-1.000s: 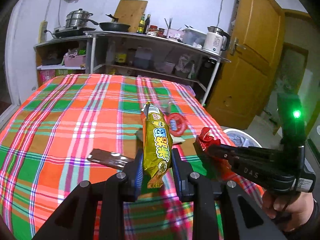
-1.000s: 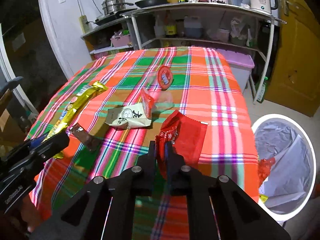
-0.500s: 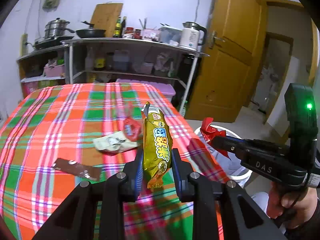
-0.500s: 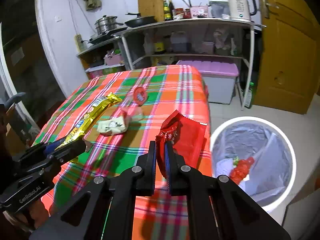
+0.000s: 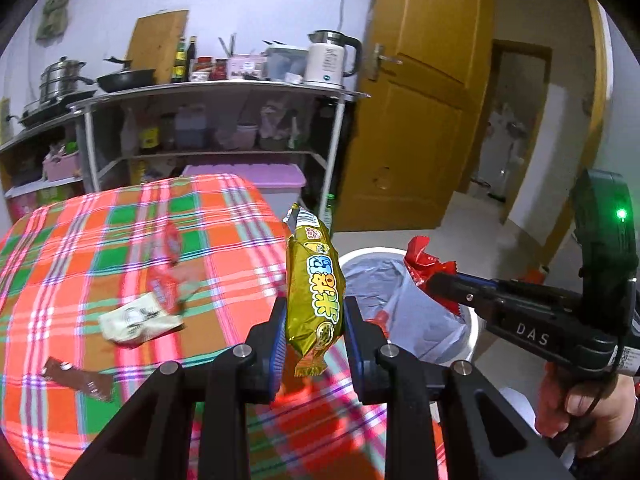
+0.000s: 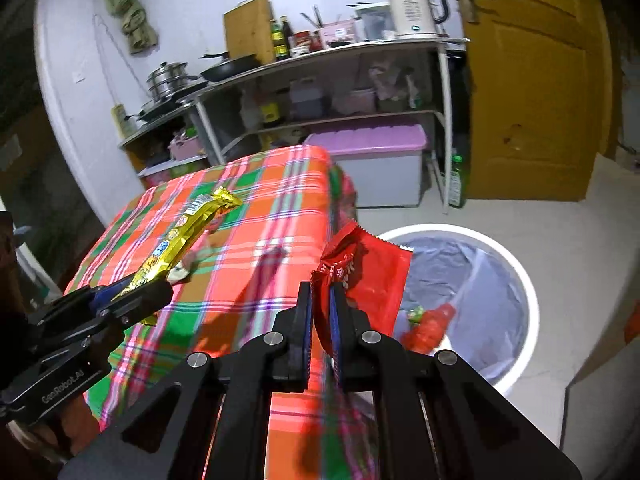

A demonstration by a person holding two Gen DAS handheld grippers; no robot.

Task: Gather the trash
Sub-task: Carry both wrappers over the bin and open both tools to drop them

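Observation:
My left gripper (image 5: 314, 320) is shut on a gold snack wrapper (image 5: 316, 284), held upright over the table's right edge; the same gold wrapper (image 6: 188, 232) shows at the left of the right wrist view. My right gripper (image 6: 320, 312) is shut on a red wrapper (image 6: 368, 268), just left of the white bin (image 6: 520, 272); that red wrapper (image 5: 426, 266) hangs over the bin (image 5: 470, 328) in the left wrist view. The bin has a clear liner and holds red and green scraps (image 6: 430, 320).
On the plaid tablecloth (image 5: 100, 248) lie a white packet (image 5: 138, 320), a brown wrapper (image 5: 78, 376) and blurred red wrappers (image 5: 170, 268). Behind stand metal shelves (image 5: 224, 120) with cookware, a purple-lidded box (image 6: 380, 160) and a wooden door (image 5: 424, 120). A hand (image 5: 580, 412) grips the right tool.
Both grippers have swung right with their wrappers, from over the table's middle to its right edge. The bin has come nearer and the red wrapper now hangs beside it.

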